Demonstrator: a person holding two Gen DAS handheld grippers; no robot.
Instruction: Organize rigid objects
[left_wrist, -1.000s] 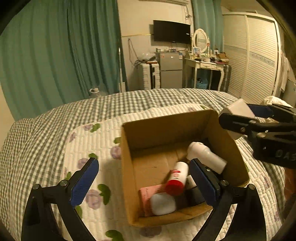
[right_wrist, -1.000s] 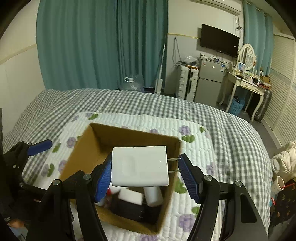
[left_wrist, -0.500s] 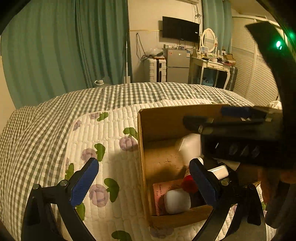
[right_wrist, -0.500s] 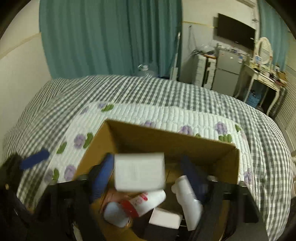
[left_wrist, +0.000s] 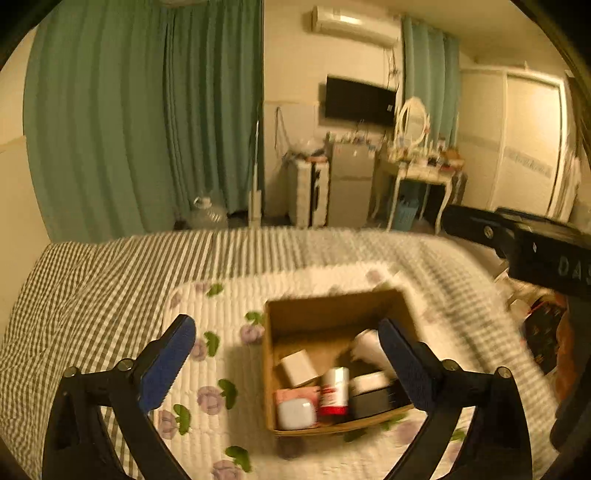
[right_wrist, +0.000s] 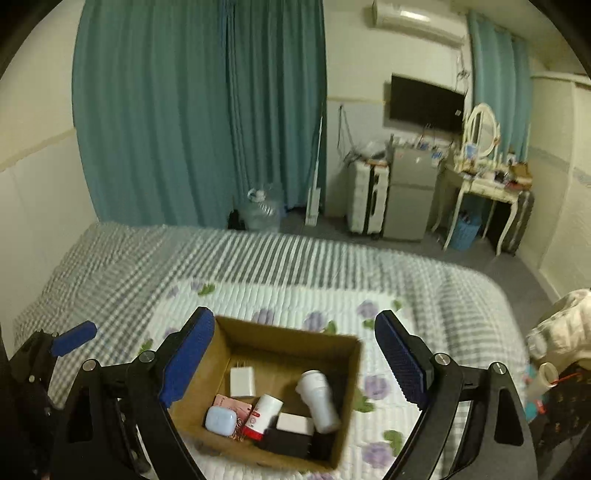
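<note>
An open cardboard box (left_wrist: 334, 312) (right_wrist: 351, 373) sits on the flowered quilt. Inside lie a white charger block (right_wrist: 242, 381) (left_wrist: 297, 367), a white bottle (right_wrist: 318, 400), a red-and-white tube (right_wrist: 263, 411) (left_wrist: 334, 390), a pale blue case (right_wrist: 220, 419), a pink card and a black box (right_wrist: 286, 441). My left gripper (left_wrist: 288, 363) is open and empty, raised above the box. My right gripper (right_wrist: 295, 360) is open and empty, also above the box; its body shows at the right of the left wrist view (left_wrist: 524, 245).
The box rests on a flowered white quilt (right_wrist: 280, 299) over a grey checked bed cover (right_wrist: 110, 258). Beyond the bed stand teal curtains, a water jug (right_wrist: 263, 214), a small fridge (right_wrist: 408, 195) and a dressing table (right_wrist: 484, 184).
My right gripper opened and let go of the white charger block, which now lies in the box. Both grippers have lifted up and back from the box.
</note>
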